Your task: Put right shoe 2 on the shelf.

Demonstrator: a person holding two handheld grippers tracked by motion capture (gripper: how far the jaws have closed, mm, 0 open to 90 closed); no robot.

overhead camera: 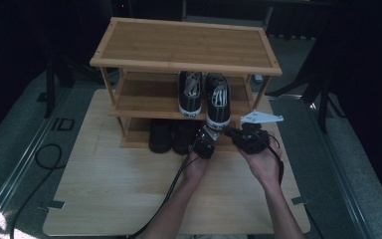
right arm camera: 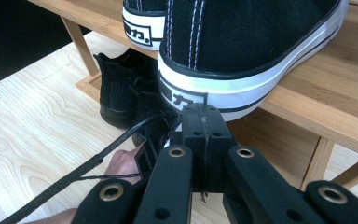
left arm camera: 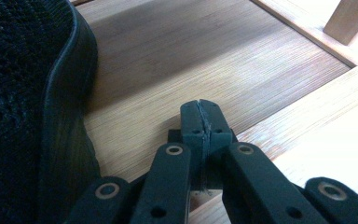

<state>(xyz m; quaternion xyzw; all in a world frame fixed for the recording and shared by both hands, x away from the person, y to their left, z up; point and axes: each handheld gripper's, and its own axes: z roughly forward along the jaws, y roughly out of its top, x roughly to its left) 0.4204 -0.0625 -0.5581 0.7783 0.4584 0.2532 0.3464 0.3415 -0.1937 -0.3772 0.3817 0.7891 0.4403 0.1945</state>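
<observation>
Both the left gripper (left arm camera: 200, 119) and the right gripper (right arm camera: 204, 122) are closed tight and hold nothing. The right gripper is at the heel of the black suede white-soled sneaker (overhead camera: 218, 102), which overhangs the front edge of the bamboo shoe rack's (overhead camera: 129, 107) middle shelf, so the step in hand looks like pushing it in. The next move likely calls for a straight push on the heel.

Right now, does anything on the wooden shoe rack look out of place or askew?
Yes: on the middle shelf, the right black-and-white canvas sneaker sticks its heel out past the shelf's front edge, while the left black-and-white sneaker sits further back.
</observation>
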